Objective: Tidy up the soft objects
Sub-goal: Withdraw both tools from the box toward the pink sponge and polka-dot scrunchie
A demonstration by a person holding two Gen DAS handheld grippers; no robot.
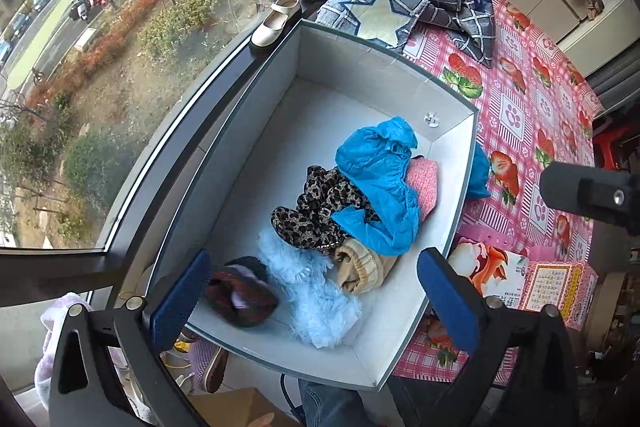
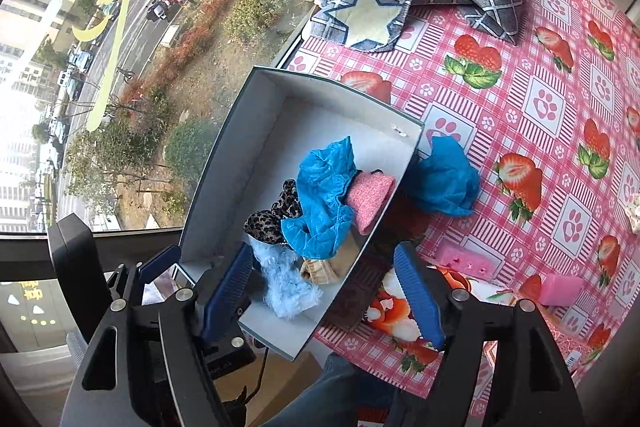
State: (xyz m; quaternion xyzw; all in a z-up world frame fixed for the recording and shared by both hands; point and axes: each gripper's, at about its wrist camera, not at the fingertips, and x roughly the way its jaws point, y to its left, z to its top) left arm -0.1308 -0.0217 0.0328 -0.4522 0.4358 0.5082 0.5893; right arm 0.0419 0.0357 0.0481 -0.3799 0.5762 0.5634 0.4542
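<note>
Inside the grey box (image 1: 188,187), from the left, I see a dark knit piece (image 1: 240,291), pale blue fluffy fabric (image 1: 316,299), leopard cloth (image 1: 320,211) and a blue shoe cover (image 1: 376,179). My left gripper (image 1: 316,297) and right gripper (image 2: 324,287) both stand apart, holding nothing. A second blue cover (image 2: 444,179) lies just outside, on the tablecloth (image 2: 560,99).
</note>
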